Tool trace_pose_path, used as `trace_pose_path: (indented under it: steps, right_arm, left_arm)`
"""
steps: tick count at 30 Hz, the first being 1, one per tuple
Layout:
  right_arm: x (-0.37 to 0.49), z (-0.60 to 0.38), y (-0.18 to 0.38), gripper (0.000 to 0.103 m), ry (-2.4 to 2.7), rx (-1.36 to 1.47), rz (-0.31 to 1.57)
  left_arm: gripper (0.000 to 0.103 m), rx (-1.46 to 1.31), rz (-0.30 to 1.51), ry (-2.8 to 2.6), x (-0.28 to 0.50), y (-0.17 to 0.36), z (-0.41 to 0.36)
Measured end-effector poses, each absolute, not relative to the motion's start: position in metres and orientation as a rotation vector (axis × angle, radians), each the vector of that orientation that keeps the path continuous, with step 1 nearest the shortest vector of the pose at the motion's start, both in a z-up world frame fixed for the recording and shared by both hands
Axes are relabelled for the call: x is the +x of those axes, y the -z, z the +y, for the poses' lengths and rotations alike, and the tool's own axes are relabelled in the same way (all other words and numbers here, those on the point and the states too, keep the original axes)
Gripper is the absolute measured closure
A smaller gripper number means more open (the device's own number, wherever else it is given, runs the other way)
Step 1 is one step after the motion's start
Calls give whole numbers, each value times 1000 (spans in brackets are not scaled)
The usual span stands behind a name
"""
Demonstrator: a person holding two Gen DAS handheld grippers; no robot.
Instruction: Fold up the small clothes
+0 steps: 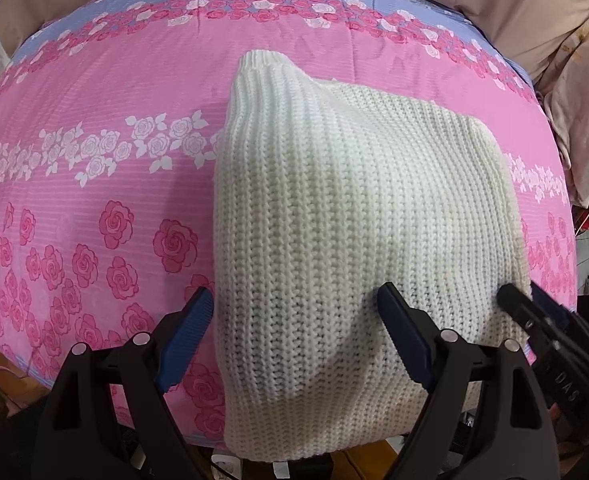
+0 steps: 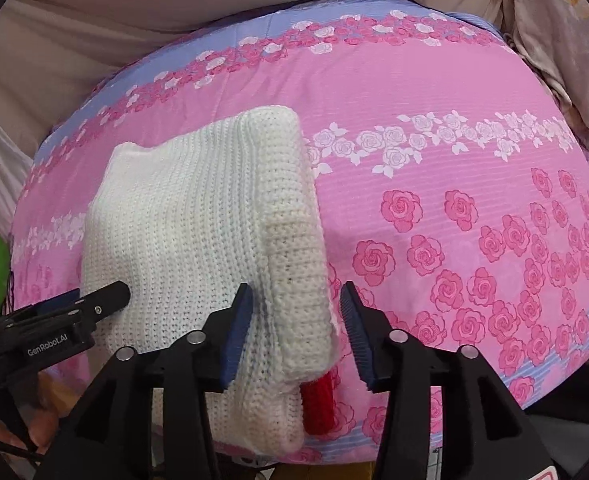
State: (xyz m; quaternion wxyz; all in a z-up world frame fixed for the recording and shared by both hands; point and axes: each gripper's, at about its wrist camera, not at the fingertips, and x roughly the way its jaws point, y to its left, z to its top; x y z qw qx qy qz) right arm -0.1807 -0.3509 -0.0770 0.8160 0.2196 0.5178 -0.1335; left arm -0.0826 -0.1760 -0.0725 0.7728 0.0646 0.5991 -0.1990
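A cream knitted sweater (image 1: 346, 216) lies folded into a block on the pink rose-print bed cover (image 1: 94, 128). A ribbed sleeve lies along its left edge in the left wrist view. My left gripper (image 1: 294, 320) is open, its jaws astride the sweater's near left part. In the right wrist view the sweater (image 2: 190, 216) has a folded ribbed sleeve (image 2: 298, 280) along its right edge. My right gripper (image 2: 296, 316) is open with its jaws on either side of that sleeve. A red piece (image 2: 318, 404) shows under the sleeve's near end. The other gripper shows in each view, at right (image 1: 534, 312) and at left (image 2: 94, 304).
The bed cover (image 2: 474, 160) stretches wide on both sides of the sweater. Beige cloth (image 2: 134, 32) hangs behind the bed. A crumpled pale sheet (image 1: 582, 100) sits at the far right. The bed's near edge runs just below the sweater.
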Motion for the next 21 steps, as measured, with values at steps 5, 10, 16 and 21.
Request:
trace_pose_path:
  steps: [5, 10, 16, 21]
  right_arm:
    - [-185, -352, 84, 44, 276, 542, 1121]
    - [-177, -355, 98, 33, 251, 595, 1137]
    - [-171, -365, 122, 26, 193, 732, 1139]
    - [-174, -373, 133, 23, 149, 866, 1111]
  left_arm:
    - [18, 85, 1292, 464, -82, 65, -178]
    - [11, 75, 1322, 448, -72, 85, -178]
    - [5, -106, 1399, 500, -53, 119, -166]
    - [5, -127, 1394, 534, -52, 121, -166]
